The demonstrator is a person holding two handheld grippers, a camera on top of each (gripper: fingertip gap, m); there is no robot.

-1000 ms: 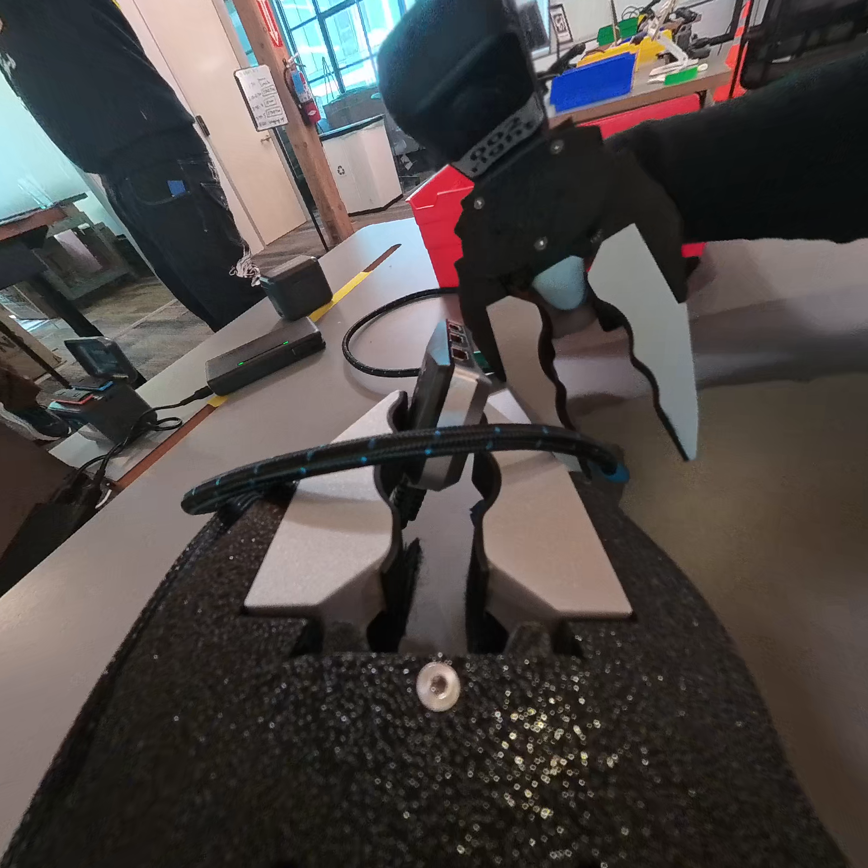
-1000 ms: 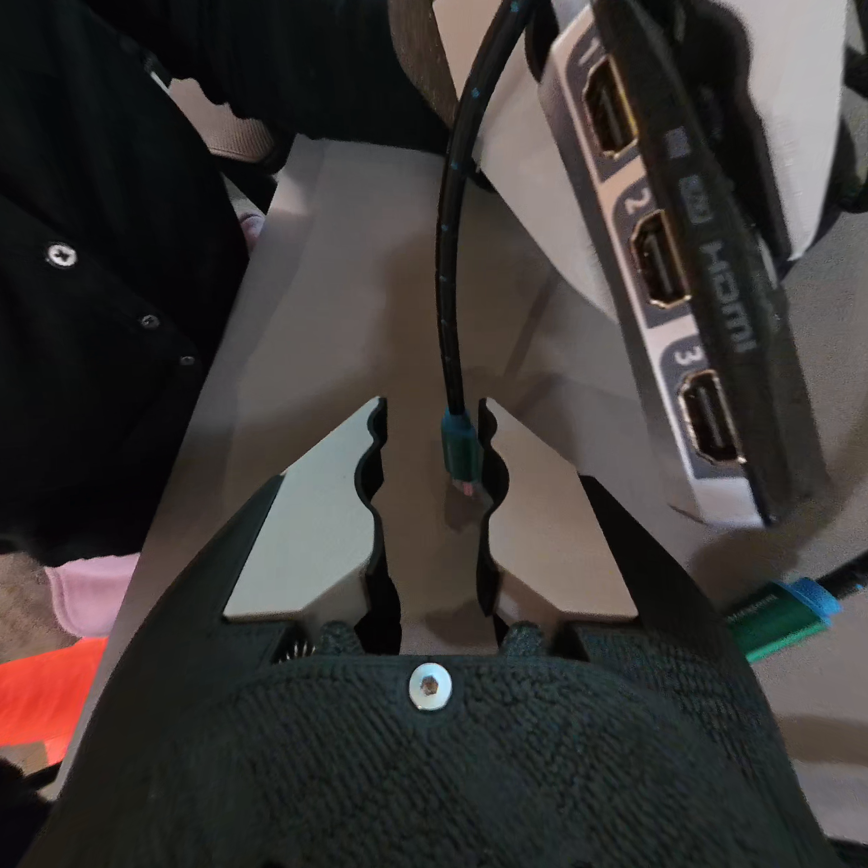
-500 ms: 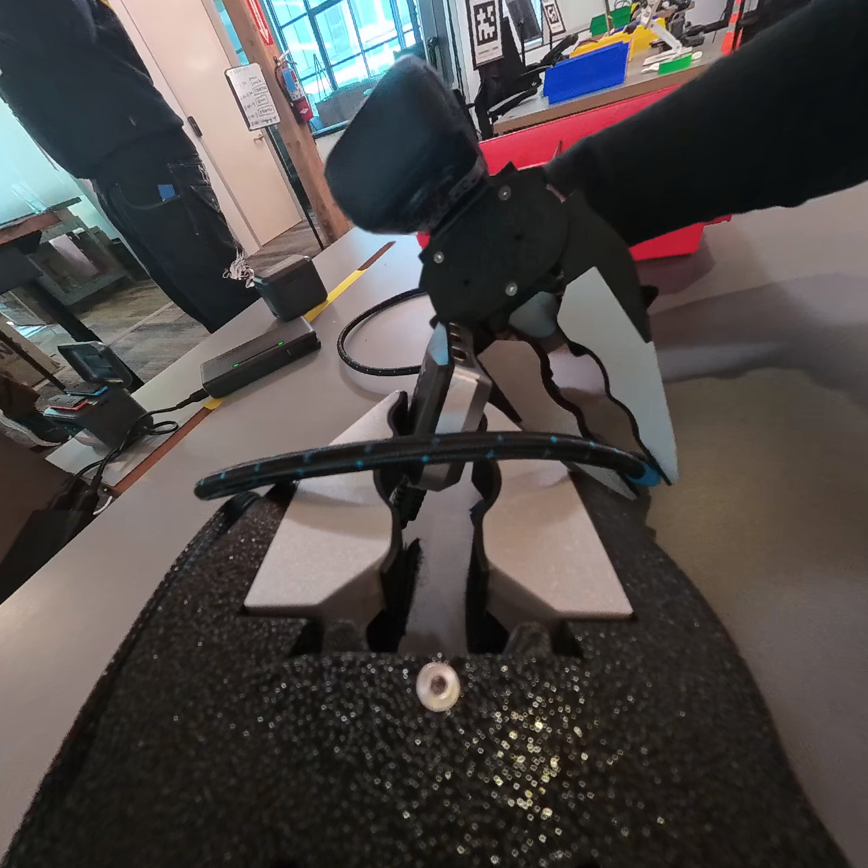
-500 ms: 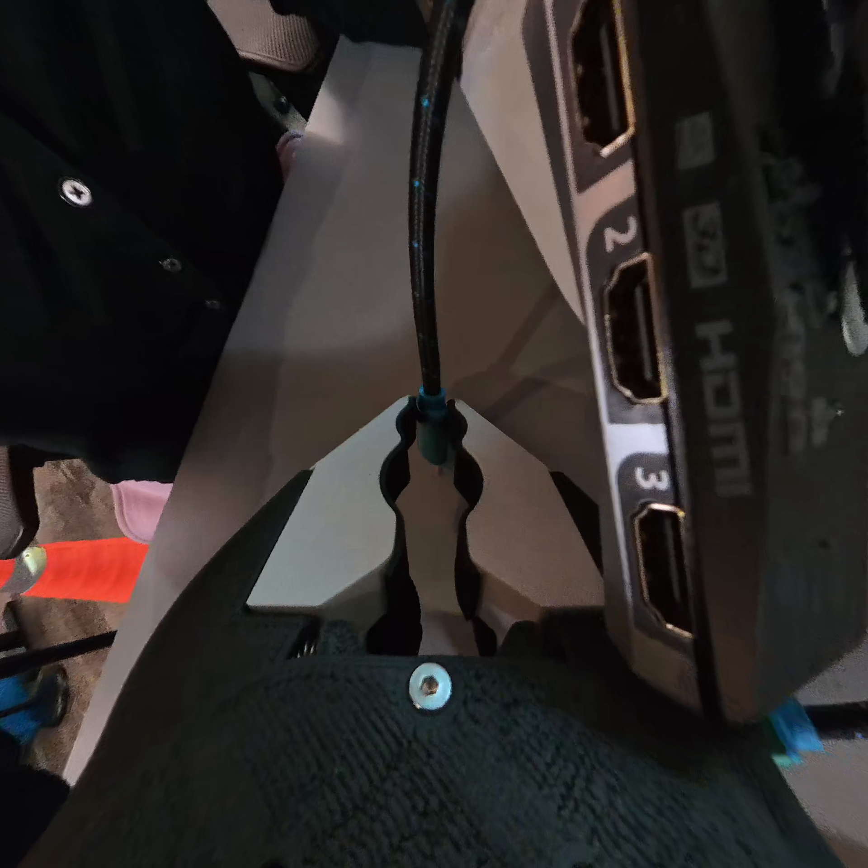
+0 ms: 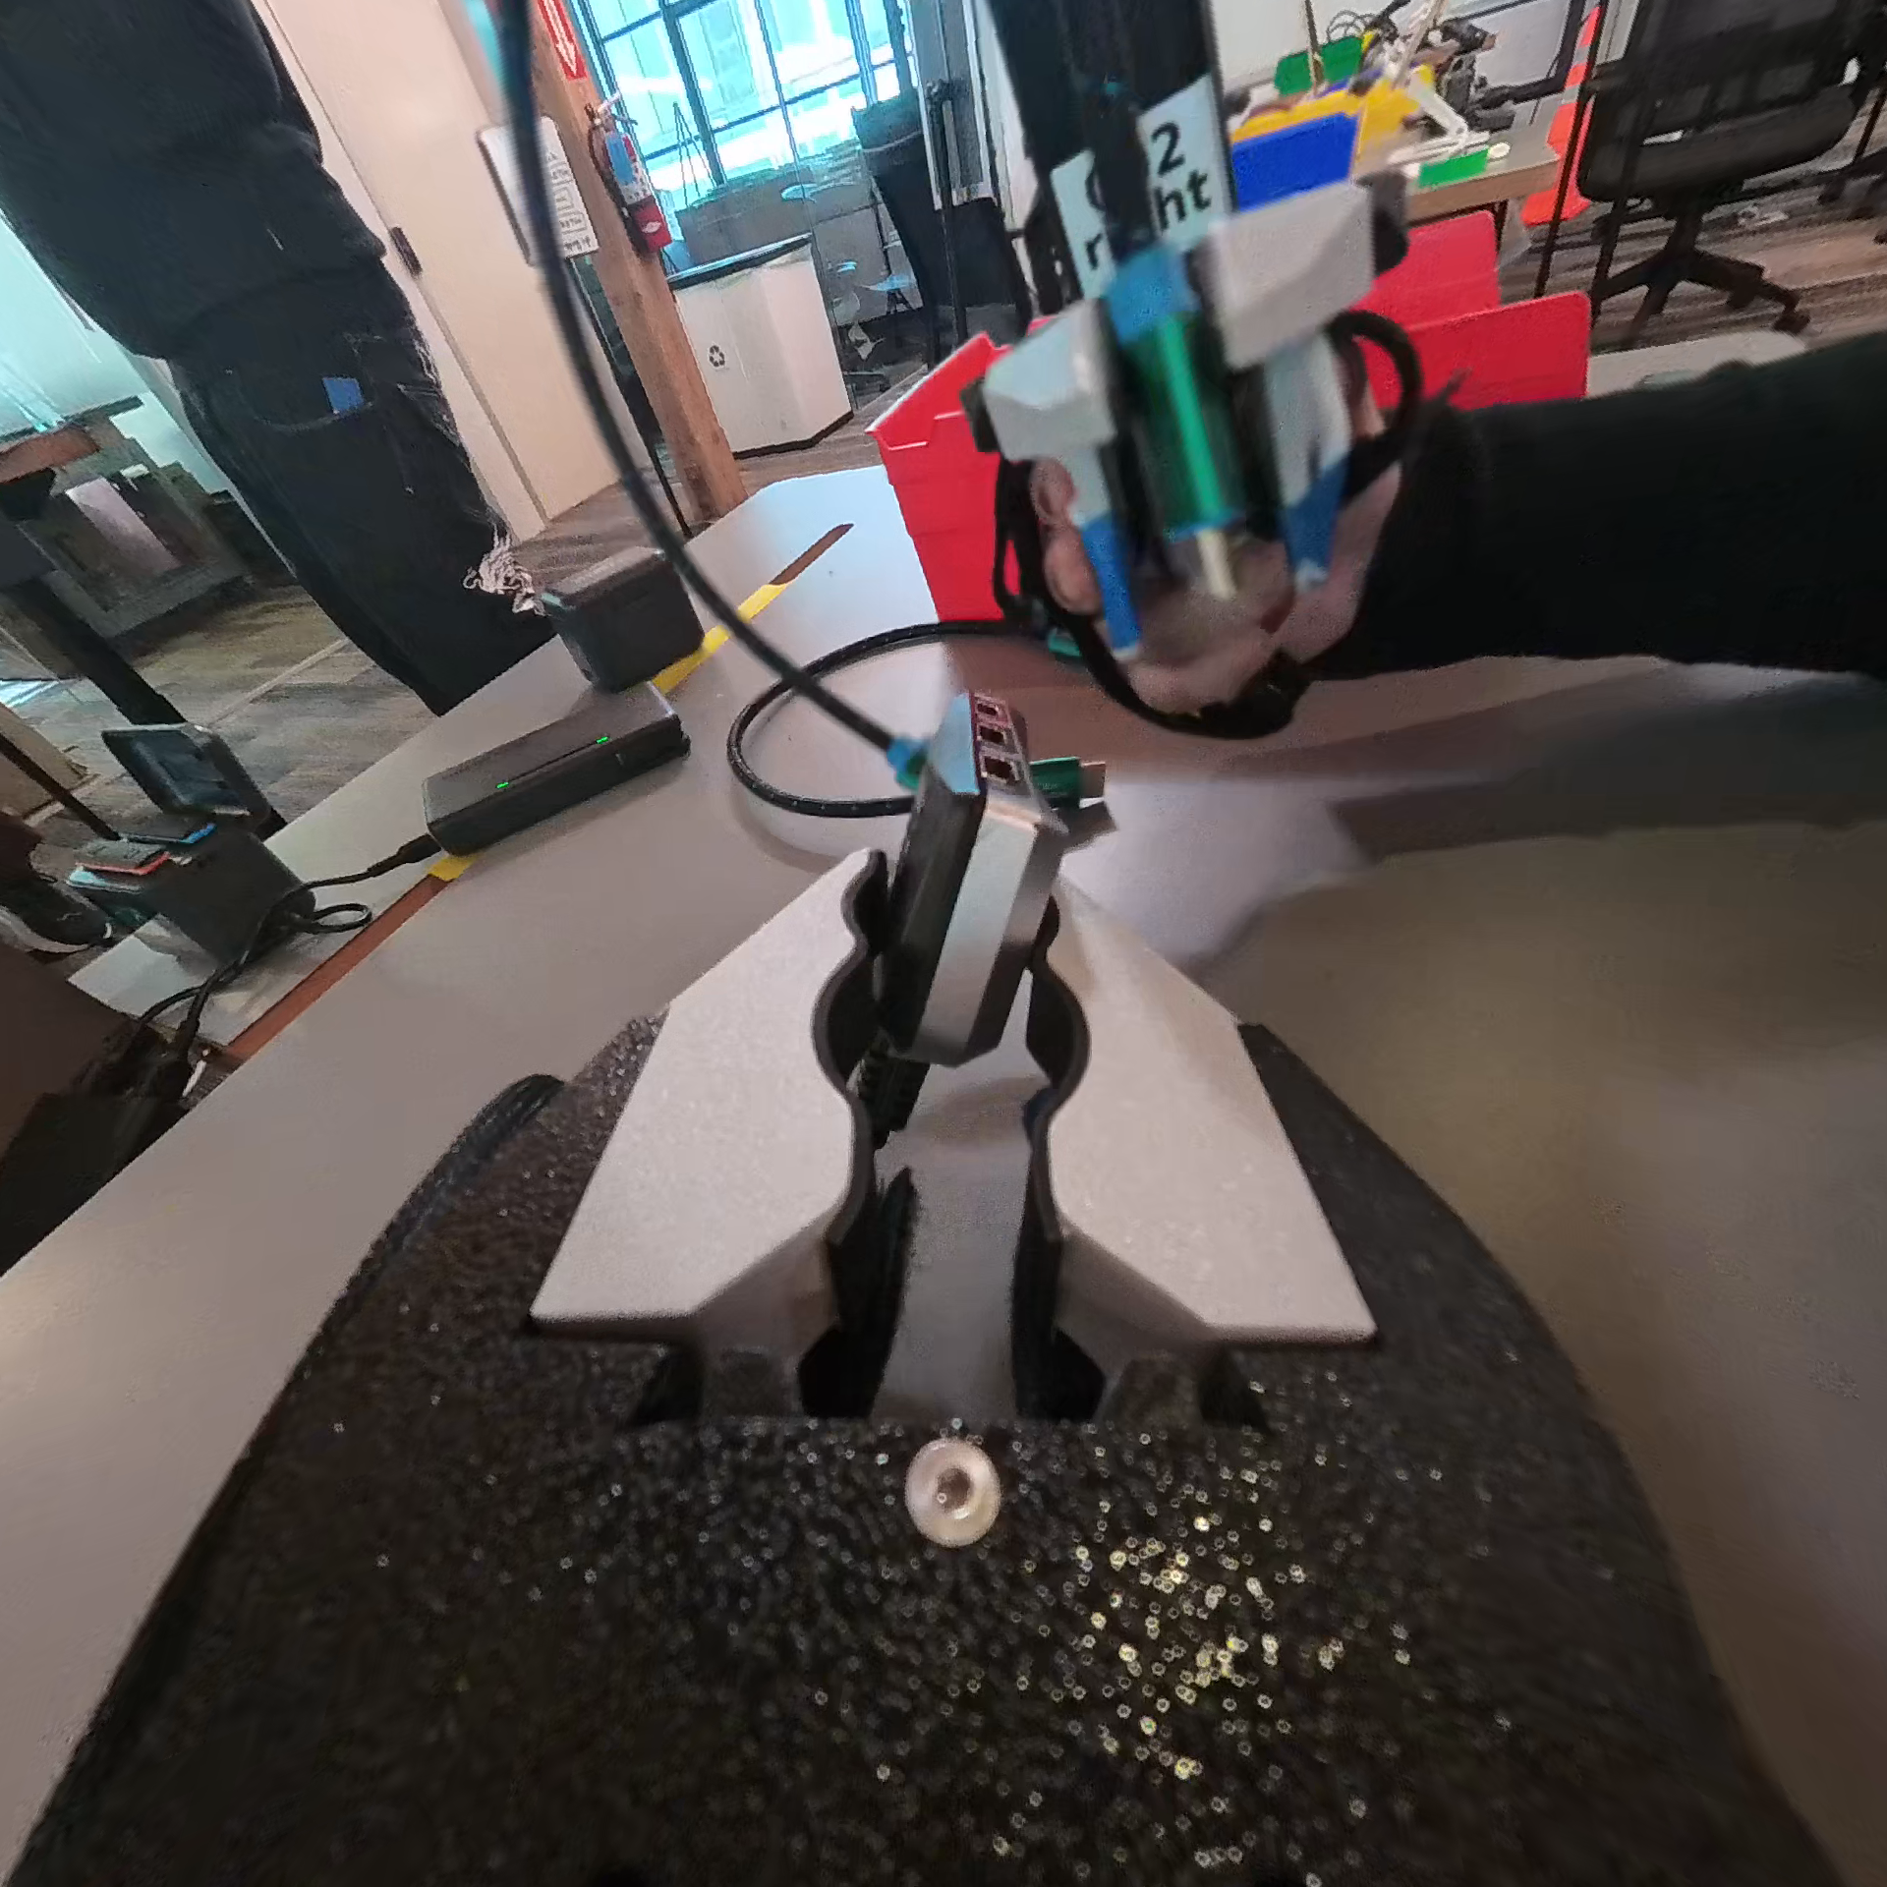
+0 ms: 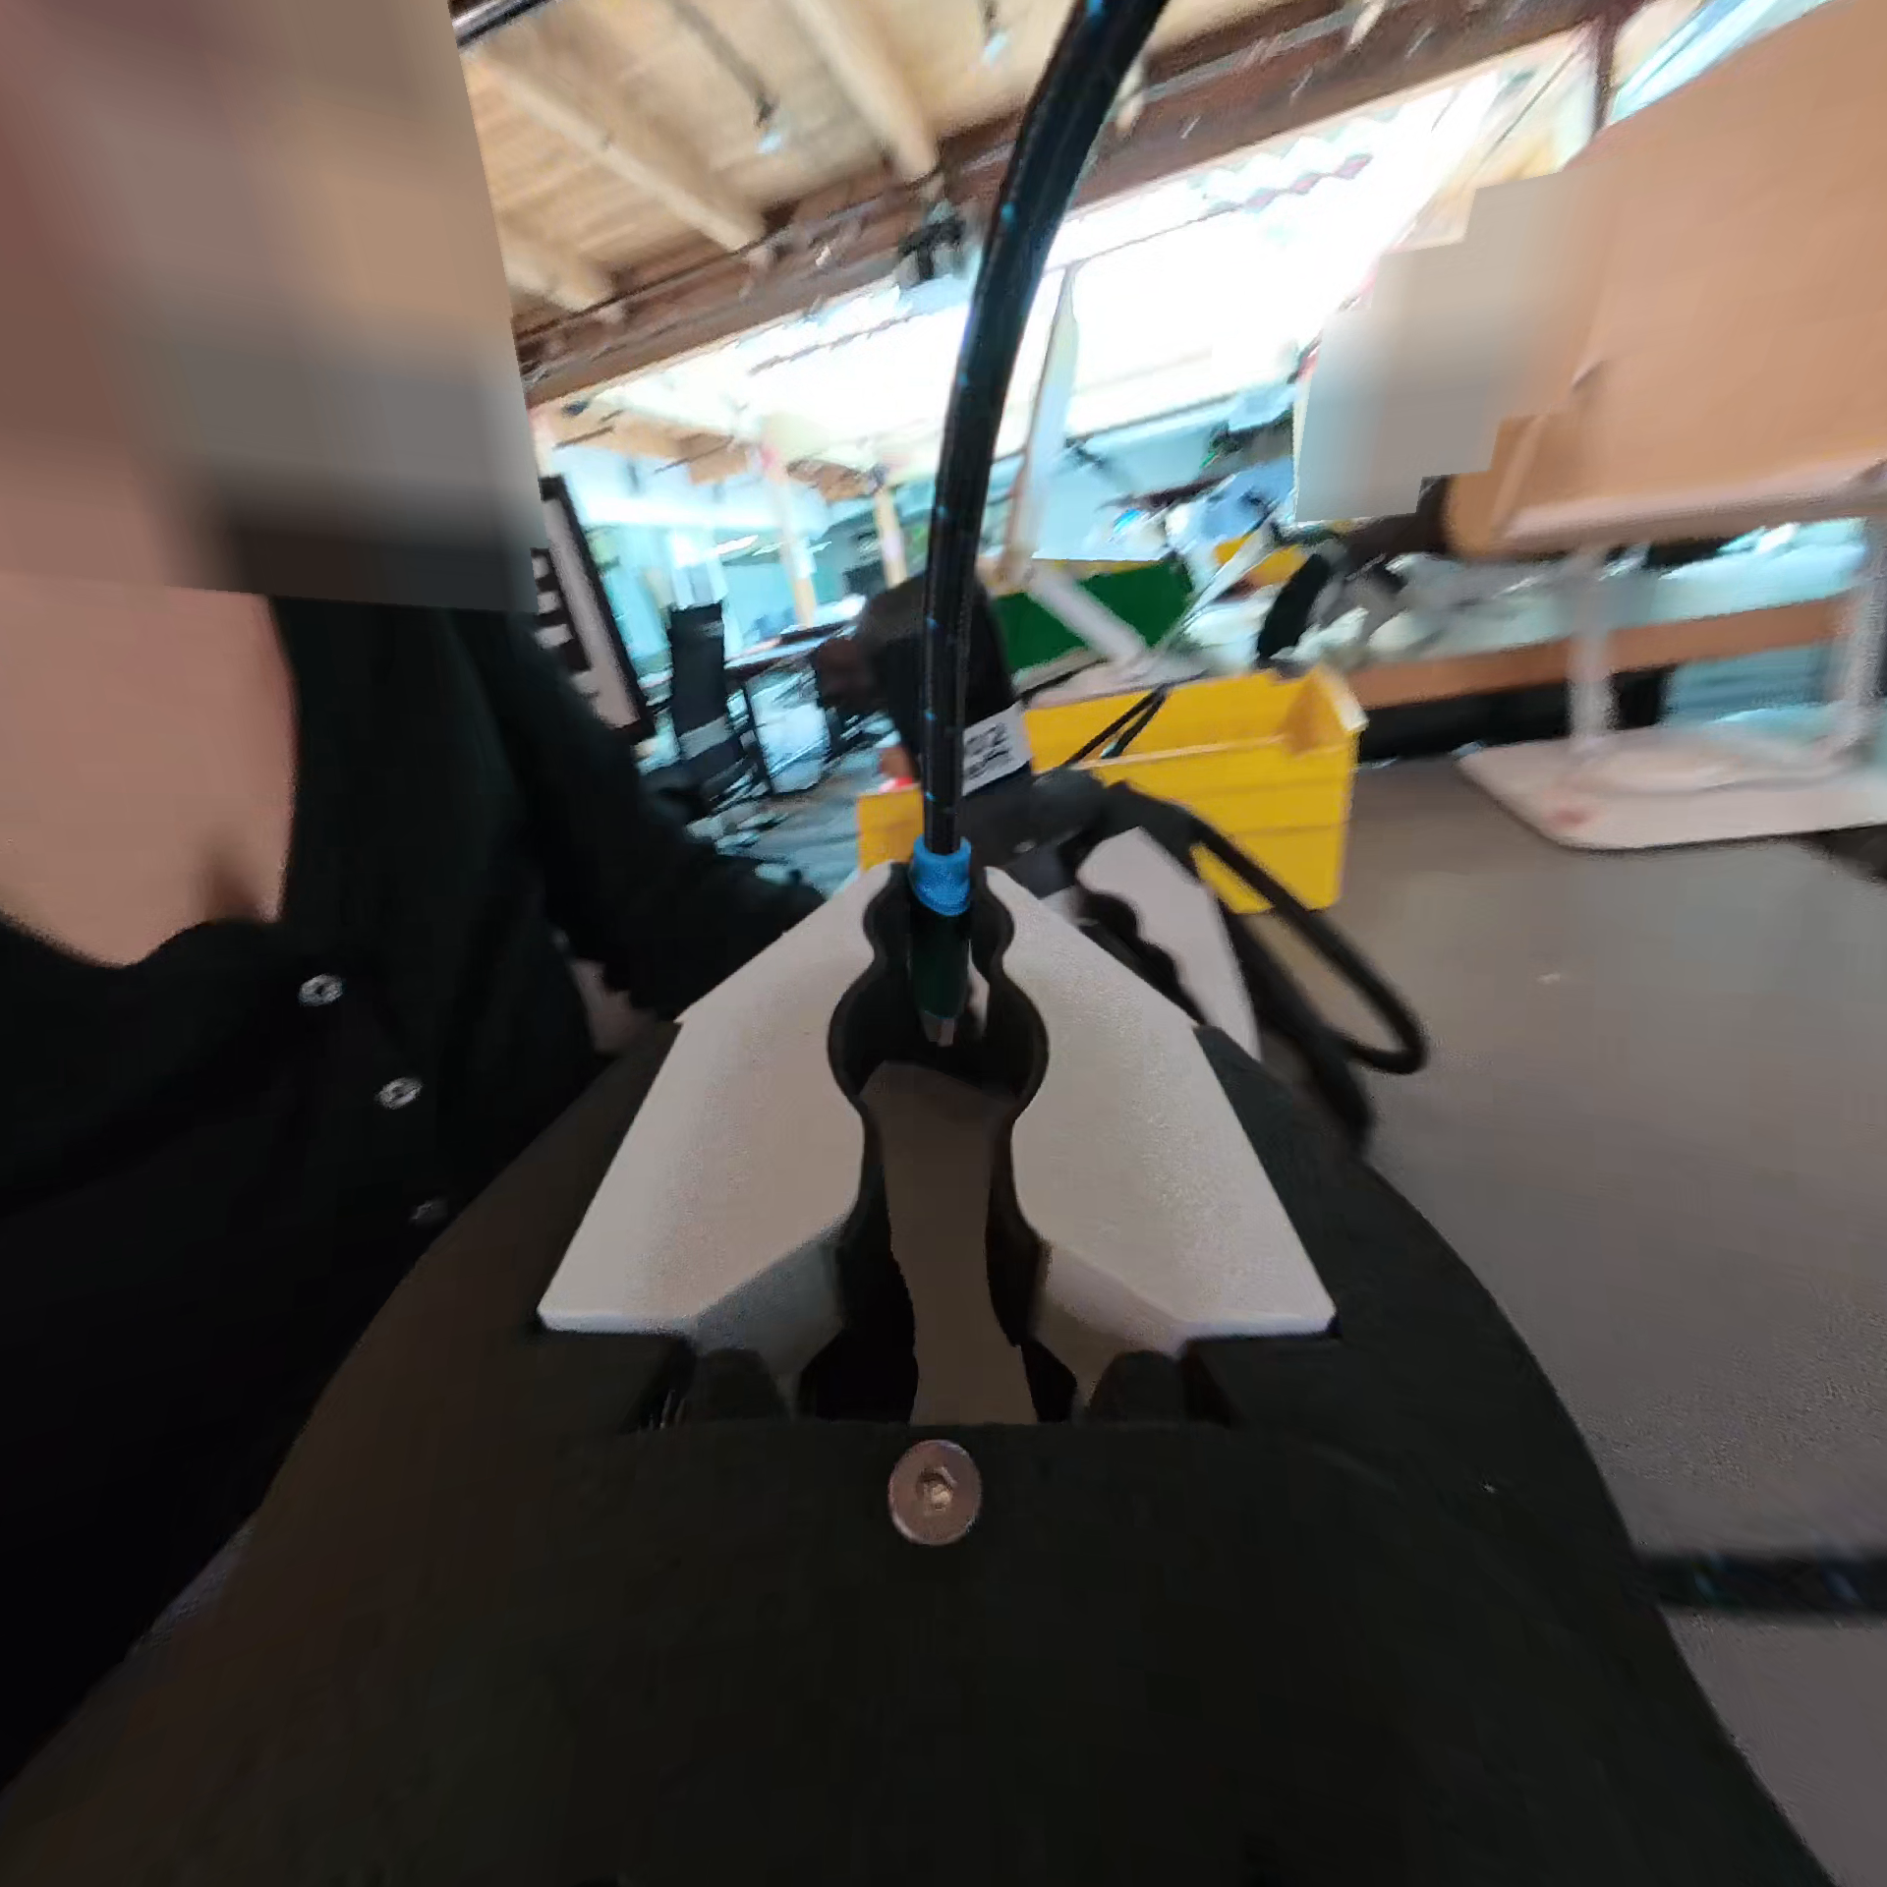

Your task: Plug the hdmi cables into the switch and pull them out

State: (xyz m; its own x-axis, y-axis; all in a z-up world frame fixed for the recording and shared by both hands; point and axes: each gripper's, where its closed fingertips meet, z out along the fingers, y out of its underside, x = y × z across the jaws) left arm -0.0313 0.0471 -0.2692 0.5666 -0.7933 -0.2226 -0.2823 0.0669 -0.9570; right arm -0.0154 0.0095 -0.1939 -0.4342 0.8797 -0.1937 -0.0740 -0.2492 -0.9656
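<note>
My switch (image 5: pixel 970 919) hides the table plug's (image 5: pixel 1067 781) cable end; the held cable (image 6: pixel 980 408) leaves the frame top; background blurred.

green plug (image 6: pixel 937 980), blue-flecked black cable (image 6: pixel 955 572), red bin (image 5: pixel 934 480)

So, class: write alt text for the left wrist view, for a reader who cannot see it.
The left gripper clamps a slim grey and black HDMI switch upright over a grey table, its three ports empty. Beyond it, the raised right gripper grips a green HDMI plug on a black braided cable.
</note>
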